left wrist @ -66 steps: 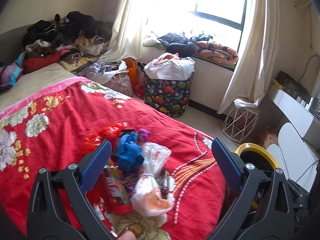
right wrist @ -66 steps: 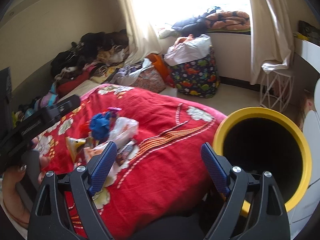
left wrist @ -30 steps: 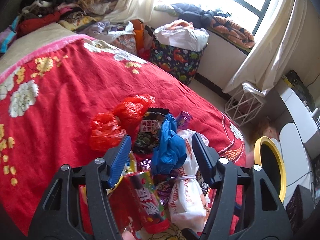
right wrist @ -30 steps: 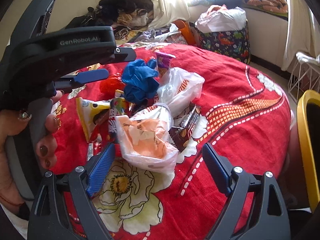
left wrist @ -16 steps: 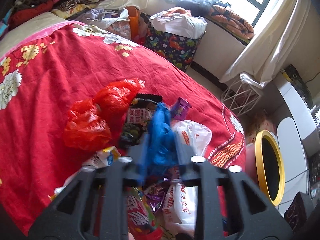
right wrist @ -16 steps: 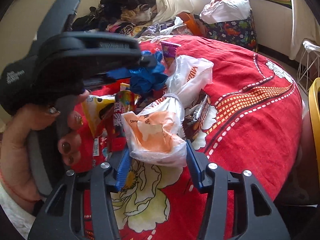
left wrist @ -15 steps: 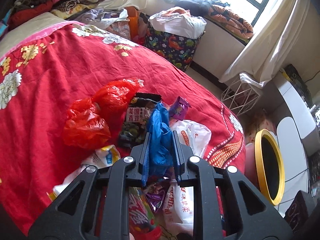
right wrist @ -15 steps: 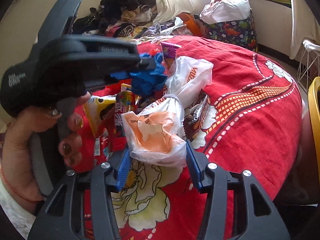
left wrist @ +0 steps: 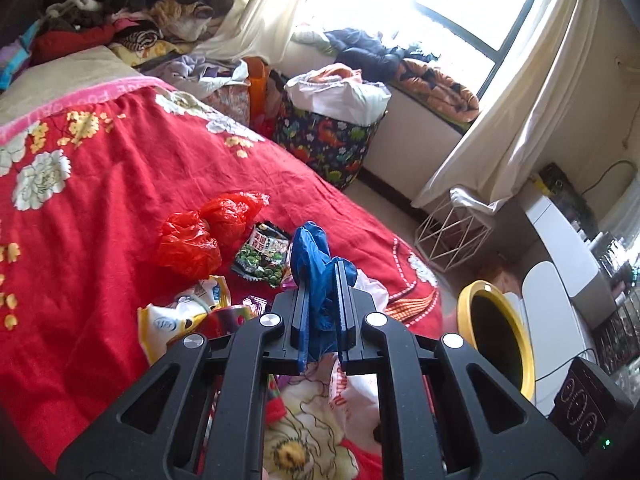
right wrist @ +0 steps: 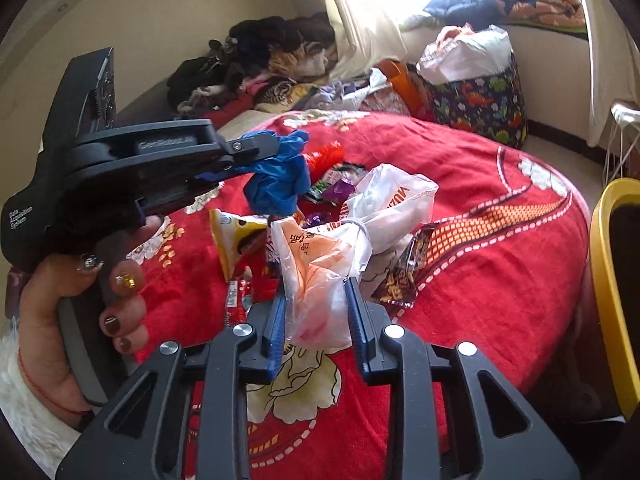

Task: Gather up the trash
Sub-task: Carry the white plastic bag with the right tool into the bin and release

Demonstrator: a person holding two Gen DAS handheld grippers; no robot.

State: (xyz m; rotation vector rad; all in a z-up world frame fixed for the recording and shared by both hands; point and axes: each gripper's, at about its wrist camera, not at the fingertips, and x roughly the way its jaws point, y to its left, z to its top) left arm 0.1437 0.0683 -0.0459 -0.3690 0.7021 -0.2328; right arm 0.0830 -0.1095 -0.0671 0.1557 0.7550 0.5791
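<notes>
On the red bedspread (left wrist: 100, 200) lies a heap of litter, and both grippers have hold of a piece of it. Far left in the right wrist view, a hand (right wrist: 72, 304) with dark painted nails holds the left gripper (left wrist: 322, 280); its wrist is cut off by the frame edge. That gripper's jaws are clamped tight on a crumpled blue bag (left wrist: 316, 264), which now hangs clear of the heap, whereas a second ago the jaws stood wide around it as it lay there. Left of it, a red bag (left wrist: 196, 236) and a green snack packet (left wrist: 264, 256) lie flat; a yellow-and-white packet (right wrist: 236, 236) is partly hidden behind the gripper's frame, and its print is too blurred to read. Further right, the right gripper (right wrist: 316, 300) has its blue pads (right wrist: 276, 320) pressed on the bottom of a knotted orange-and-white bag (right wrist: 320, 264), with the jaws closing further; a second ago they were spread wide on either side of it. The bag's lower end is hidden between the pads. A brown snack packet (right wrist: 404, 276) lies just beside it. Small purple wrappers behind the bag are hard to make out. Far right, beyond the bed's edge, stands the yellow-rimmed bin (left wrist: 496, 340), cut off in the right wrist view, its inside too dark to see.
</notes>
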